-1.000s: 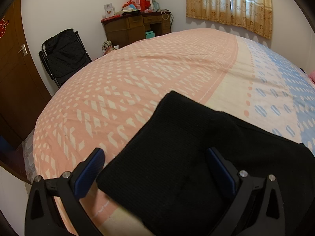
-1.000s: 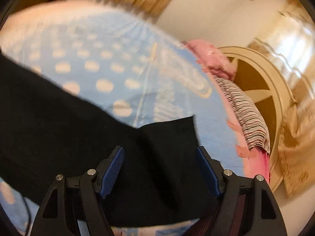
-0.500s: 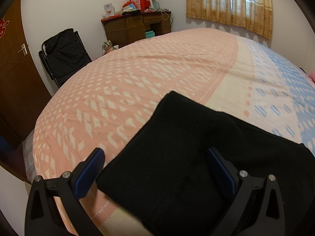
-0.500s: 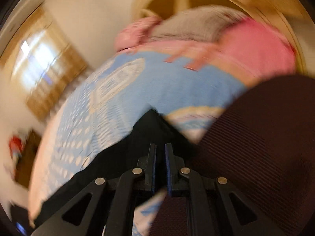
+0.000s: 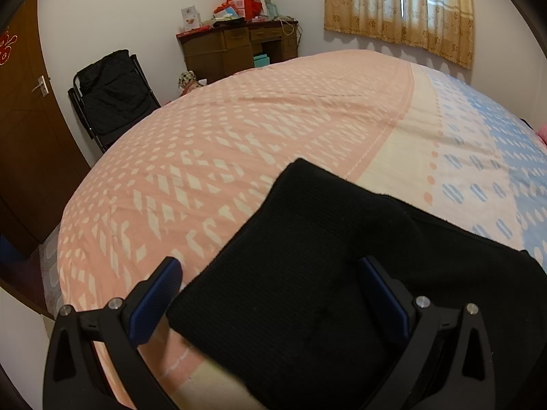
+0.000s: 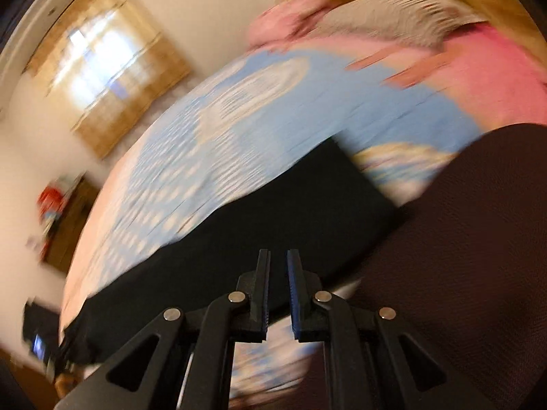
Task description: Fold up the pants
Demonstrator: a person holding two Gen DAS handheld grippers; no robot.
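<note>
1. My left claw (image 5: 270, 294) hovers low over the bed (image 5: 239, 143), fingers spread wide, nothing pinched between them.
2. The black pants (image 5: 307, 273) lie flat on the bedspread right under that claw, one folded end pointing away toward the pink half, the length running off to my right.
3. My right claw (image 6: 277, 290) is tilted sideways, fingers nearly together with a thin gap; this view is blurred.
4. Beyond it, the pants (image 6: 273, 218) stretch as a long dark band across the blue side.

bed (image 5: 273, 130) | wooden desk (image 5: 239, 48) | black chair (image 5: 112, 95) | curtain (image 5: 400, 7) | door (image 5: 24, 119)
</note>
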